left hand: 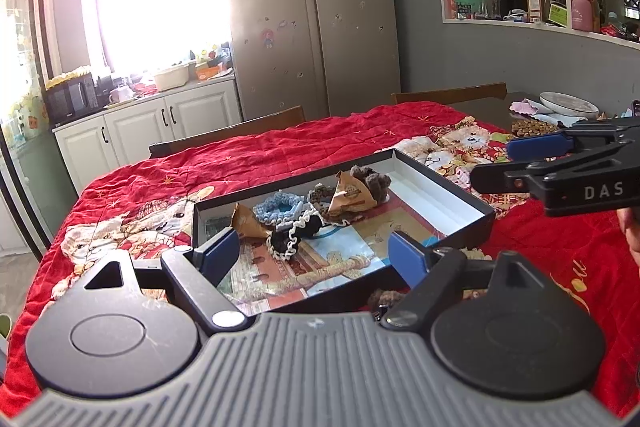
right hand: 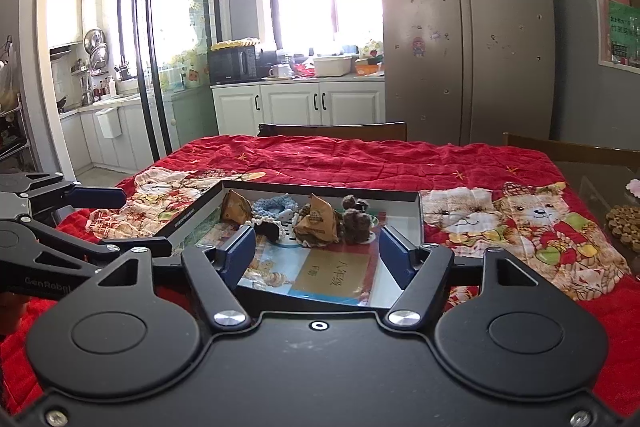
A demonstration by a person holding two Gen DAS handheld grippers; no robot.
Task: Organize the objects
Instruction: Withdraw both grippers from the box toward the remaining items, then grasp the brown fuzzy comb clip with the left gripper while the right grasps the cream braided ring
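Centre frame: both wide-open, empty tools, left gripper and right gripper, face the shallow black cardboard tray; you should pinch the soft, light blue knitted scrunchie by its rim.

The left gripper has a ribbed grey body across the lower frame, two black round discs, black linkage arms with silver screws, and blue finger pads. The right gripper has a smooth black body, matching discs, silver screws and dark blue pads. White lettering "DAS" and "GenRobot" marks their black sides.
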